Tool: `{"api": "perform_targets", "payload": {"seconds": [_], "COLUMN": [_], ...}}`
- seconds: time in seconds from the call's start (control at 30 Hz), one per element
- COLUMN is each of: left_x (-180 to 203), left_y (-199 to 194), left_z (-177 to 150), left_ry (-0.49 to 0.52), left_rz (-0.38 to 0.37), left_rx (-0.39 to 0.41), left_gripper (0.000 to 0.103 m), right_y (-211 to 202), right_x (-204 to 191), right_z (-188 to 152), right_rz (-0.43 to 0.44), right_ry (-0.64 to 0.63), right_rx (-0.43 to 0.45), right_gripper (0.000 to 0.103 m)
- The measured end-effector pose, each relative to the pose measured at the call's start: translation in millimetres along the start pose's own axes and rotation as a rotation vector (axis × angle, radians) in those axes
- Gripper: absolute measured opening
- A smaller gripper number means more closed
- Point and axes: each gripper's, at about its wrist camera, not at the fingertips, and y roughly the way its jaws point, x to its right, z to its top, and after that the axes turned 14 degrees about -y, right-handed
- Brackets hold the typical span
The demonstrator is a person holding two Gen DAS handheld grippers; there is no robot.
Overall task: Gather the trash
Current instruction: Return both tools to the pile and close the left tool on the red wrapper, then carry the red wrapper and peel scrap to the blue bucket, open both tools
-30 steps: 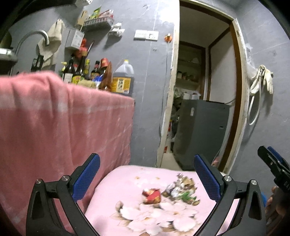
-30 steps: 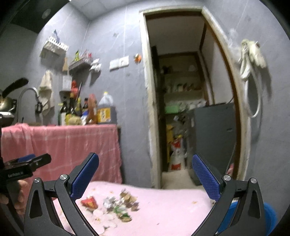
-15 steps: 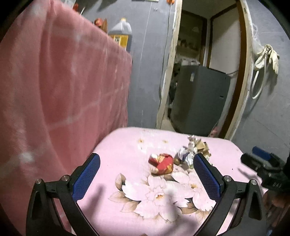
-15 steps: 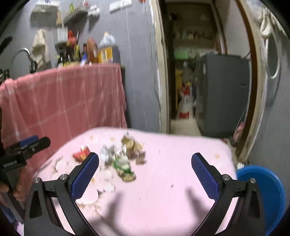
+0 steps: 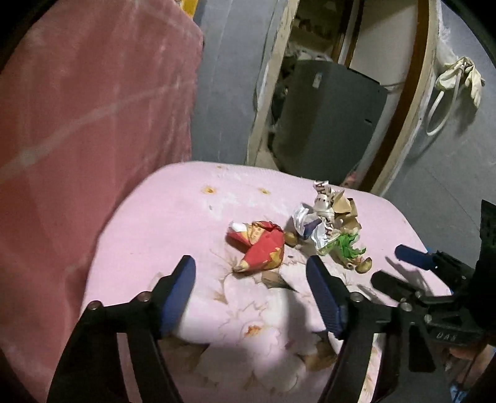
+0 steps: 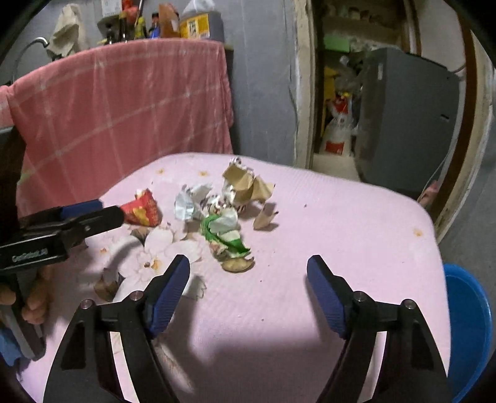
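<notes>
A crumpled red wrapper (image 5: 260, 245) lies on the pink flowered cloth (image 5: 173, 214), just beyond my left gripper (image 5: 251, 276). Its jaws are closing with nothing between them. Right of the red wrapper sits a heap of crumpled white, brown and green trash (image 5: 331, 223). In the right wrist view the same heap (image 6: 223, 210) and the red wrapper (image 6: 142, 209) lie ahead of my right gripper (image 6: 248, 272), whose jaws are closing on nothing. The left gripper (image 6: 90, 214) shows at the left there, held by a hand (image 6: 34, 300).
A pink checked cloth (image 6: 117, 105) hangs over a counter behind the table, bottles (image 6: 173, 21) on top. A blue basin (image 6: 468, 328) stands right of the table. A doorway with a grey appliance (image 6: 406, 117) lies behind. White gloves (image 5: 462, 77) hang on the wall.
Both grippers have tipped down and come closer to the trash on the cloth. Their jaws have narrowed from wide open. The trash has not moved.
</notes>
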Motion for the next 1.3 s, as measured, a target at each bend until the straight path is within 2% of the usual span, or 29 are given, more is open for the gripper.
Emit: {"api": "perform_targets", "payload": {"seconds": [0.13, 0.17, 0.23, 0.3, 0.37, 0.43, 0.47, 0.5, 0.63, 0.8, 1.17, 1.3], "left_x": [3, 4, 6, 7, 6, 5, 5, 5, 7, 7, 22, 31], "left_y": [11, 12, 14, 16, 18, 20, 21, 21, 23, 19, -10, -21], "left_z": [4, 4, 4, 4, 5, 6, 6, 6, 6, 2, -14, -21], "left_ry": [-0.014, -0.013, -0.007, -0.004, -0.008, -0.013, -0.013, -0.013, 0.000, 0.002, 0.046, 0.082], "left_rz": [-0.004, -0.003, -0.013, -0.012, -0.018, -0.023, -0.026, -0.034, -0.033, -0.046, -0.076, -0.079], "left_rx": [-0.041, -0.044, -0.055, -0.067, -0.075, -0.077, -0.077, -0.081, -0.083, -0.072, 0.039, 0.087], "left_gripper": [0.054, 0.047, 0.039, 0.031, 0.026, 0.025, 0.022, 0.012, 0.011, 0.009, 0.008, 0.008], "right_y": [11, 16, 22, 26, 26, 26, 26, 26, 25, 23, 9, -13], "right_x": [-4, -6, -7, -4, -1, 1, 0, 0, -6, -5, -8, -7], "right_z": [4, 5, 7, 9, 8, 7, 8, 8, 9, 6, -1, -6], "right_rz": [0.021, 0.026, 0.029, 0.039, 0.054, 0.071, 0.076, 0.079, 0.086, 0.093, 0.077, 0.049], "right_ry": [-0.028, -0.040, -0.047, -0.036, -0.018, -0.011, -0.013, -0.015, -0.042, -0.034, -0.033, -0.023], "right_rx": [-0.054, -0.078, -0.108, -0.114, -0.111, -0.103, -0.102, -0.103, -0.099, -0.088, -0.034, 0.066], "right_gripper": [0.073, 0.071, 0.061, 0.058, 0.048, 0.039, 0.038, 0.036, 0.022, 0.020, 0.020, 0.020]}}
